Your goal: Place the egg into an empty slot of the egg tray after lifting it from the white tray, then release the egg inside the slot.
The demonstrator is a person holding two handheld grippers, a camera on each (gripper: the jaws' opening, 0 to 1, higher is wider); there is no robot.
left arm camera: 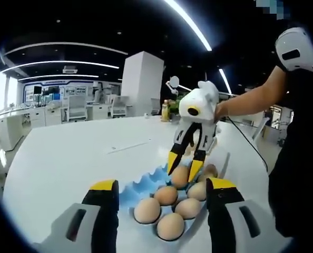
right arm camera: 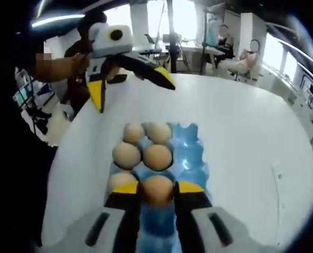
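R gripper (right arm camera: pixel 157 191) jaws clamp egg (right arm camera: pixel 157 190) over blue egg tray (right arm camera: pixel 191 153), L gripper (left arm camera: pixel 162 192) jaws wide apart.

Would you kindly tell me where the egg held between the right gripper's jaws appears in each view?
Left gripper view: held egg right of centre, between the right gripper jaws.
Right gripper view: bottom centre, between its own jaws.
Shared landmark: the blue egg tray.

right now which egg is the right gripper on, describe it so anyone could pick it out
On the white table lies a blue egg tray with brown eggs along one side. The egg sits at the tray's end nearest the right gripper view's camera. Unlike its neighbours, it lies between the yellow-tipped jaws of the right gripper, which close on its two sides.
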